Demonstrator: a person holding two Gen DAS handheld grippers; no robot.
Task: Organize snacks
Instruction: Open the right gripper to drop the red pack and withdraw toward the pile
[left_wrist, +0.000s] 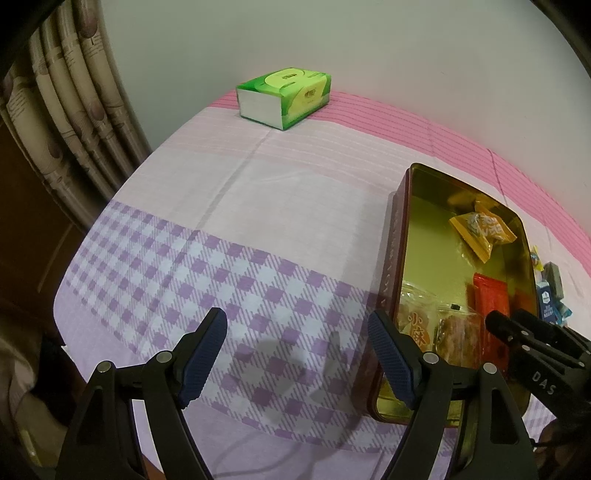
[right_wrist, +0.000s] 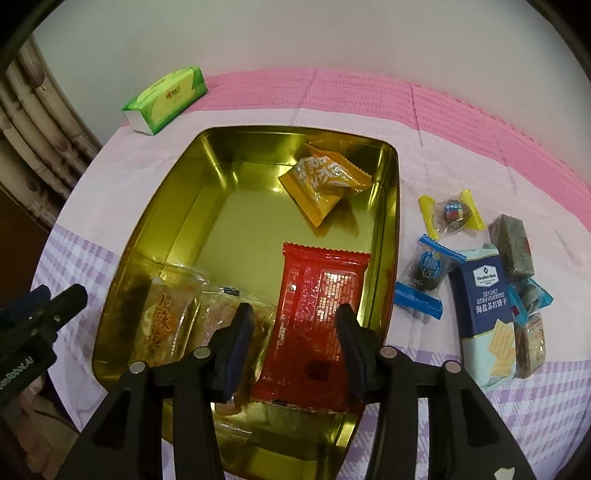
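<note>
- Gold-lined tin sits at the right edge of the left wrist view on a pink and purple checked cloth, with the left gripper hanging beside it over bare cloth, tongs wide apart and holding nothing.
- Its right-hand finger stands close to the tin's near wall; a sideways drift could nudge the tin and slide it on the cloth.
- A green tissue pack lies far back, well clear of any trouble.
- From the right wrist view, the right gripper hovers over the tin, tongs apart, the red packet lying between them, seemingly unpinched.
- Glossy film may cling to a pad, so a lift could drag the packet back out or tip it over the rim.
- An orange packet and clear-wrapped pastries already lie inside.
- Loose snacks wait outside on the right: two wrapped candies, a cracker pack and others, crowded and overlapping, so a grab there could catch a neighbour.
</note>
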